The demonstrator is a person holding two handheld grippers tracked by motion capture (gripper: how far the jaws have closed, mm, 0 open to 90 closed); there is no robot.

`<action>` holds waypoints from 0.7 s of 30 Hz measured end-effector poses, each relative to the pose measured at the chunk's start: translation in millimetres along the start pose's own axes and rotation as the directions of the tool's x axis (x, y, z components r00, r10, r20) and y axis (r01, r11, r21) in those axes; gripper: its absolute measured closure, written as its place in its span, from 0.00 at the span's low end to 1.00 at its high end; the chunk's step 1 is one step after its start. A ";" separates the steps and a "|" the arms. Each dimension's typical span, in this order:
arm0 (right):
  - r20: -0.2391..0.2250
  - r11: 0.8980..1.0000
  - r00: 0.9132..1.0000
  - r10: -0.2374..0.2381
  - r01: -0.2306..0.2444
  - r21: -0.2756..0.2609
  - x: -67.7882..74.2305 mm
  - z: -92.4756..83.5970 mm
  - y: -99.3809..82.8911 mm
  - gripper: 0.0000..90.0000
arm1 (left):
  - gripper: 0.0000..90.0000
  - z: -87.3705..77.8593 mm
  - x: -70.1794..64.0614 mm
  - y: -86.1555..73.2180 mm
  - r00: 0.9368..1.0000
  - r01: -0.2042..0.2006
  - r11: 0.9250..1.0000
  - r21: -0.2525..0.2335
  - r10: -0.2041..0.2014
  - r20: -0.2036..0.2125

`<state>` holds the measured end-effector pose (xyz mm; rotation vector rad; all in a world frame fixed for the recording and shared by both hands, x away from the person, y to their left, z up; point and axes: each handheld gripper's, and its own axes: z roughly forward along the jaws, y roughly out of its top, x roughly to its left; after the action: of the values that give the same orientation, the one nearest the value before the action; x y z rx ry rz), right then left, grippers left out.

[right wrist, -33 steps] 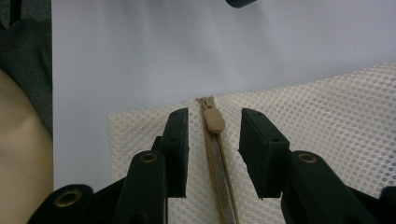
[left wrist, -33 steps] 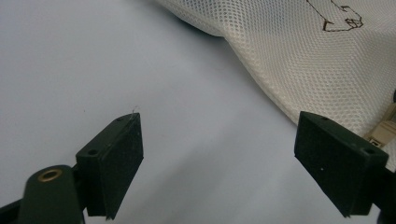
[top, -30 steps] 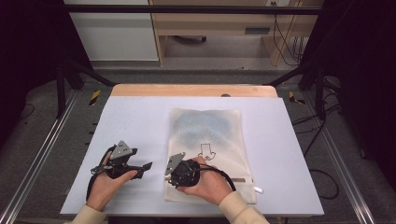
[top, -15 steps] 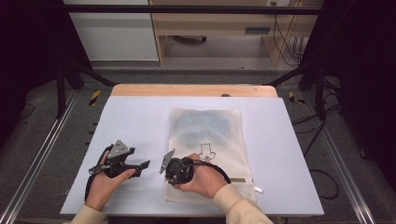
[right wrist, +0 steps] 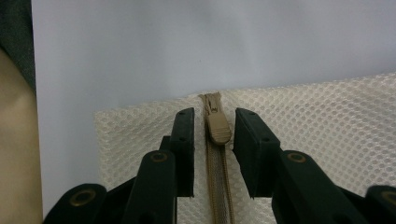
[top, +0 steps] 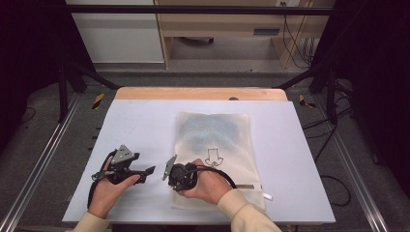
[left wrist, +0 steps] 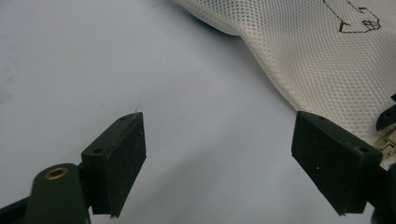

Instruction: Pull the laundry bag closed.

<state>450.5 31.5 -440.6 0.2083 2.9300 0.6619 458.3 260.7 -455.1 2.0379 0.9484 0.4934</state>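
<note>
On the white surface [top: 145, 116], a cream mesh bag [top: 227, 145] lies flat, right of centre, with a bluish item showing faintly through its far half and a small outline drawing printed near its middle. Its near edge carries a tan zipper [right wrist: 219, 182] that runs across the bag's width.

At the bag's near left corner sits the right claw [right wrist: 214, 140], held in the person's right hand [top: 208, 181]. Its 2 jaws have just been closing and now stand narrowly apart on either side of the tan zipper pull [right wrist: 218, 125], which lies between them close to the end of the zipper. A thin gap shows on each side of the pull, so the pads are not yet pressing on it.

Left of the bag, the left claw [left wrist: 219, 158] rests low over bare surface in the person's left hand [top: 104, 193], its jaws spread wide with nothing between them. From the left gripper view, the bag's mesh edge lies just beside its right jaw, while the left jaw stands over plain white.
</note>
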 end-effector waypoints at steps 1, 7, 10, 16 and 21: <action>0.000 1.000 1.000 0.000 0.000 0.001 -0.1 0.1 -0.1 0.79 | 0.20 -0.1 -0.1 0.1 1.000 0.000 1.000 0.000 0.000 0.000; -0.003 1.000 1.000 -0.002 0.002 -0.004 -0.2 -1.6 -0.9 0.86 | 0.20 -0.2 -0.1 0.1 1.000 0.001 1.000 0.000 -0.001 0.000; -0.001 1.000 1.000 -0.010 0.010 -0.005 -0.7 -2.3 -1.6 0.90 | 0.20 -0.2 0.0 0.1 1.000 0.001 1.000 0.001 -0.001 0.002; 0.003 1.000 1.000 -0.010 0.010 -0.027 -1.0 -8.8 -1.9 0.90 | 0.21 -0.9 -0.2 0.6 1.000 -0.001 1.000 -0.001 0.001 0.010; 0.021 0.998 1.000 -0.010 0.011 -0.054 -2.5 -21.0 -1.2 0.90 | 0.24 -3.4 -0.4 2.1 1.000 0.005 1.000 -0.011 -0.005 0.024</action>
<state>449.5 21.3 -422.1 0.1933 2.8867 0.7325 456.9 261.3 -451.5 2.0267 0.9344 0.4691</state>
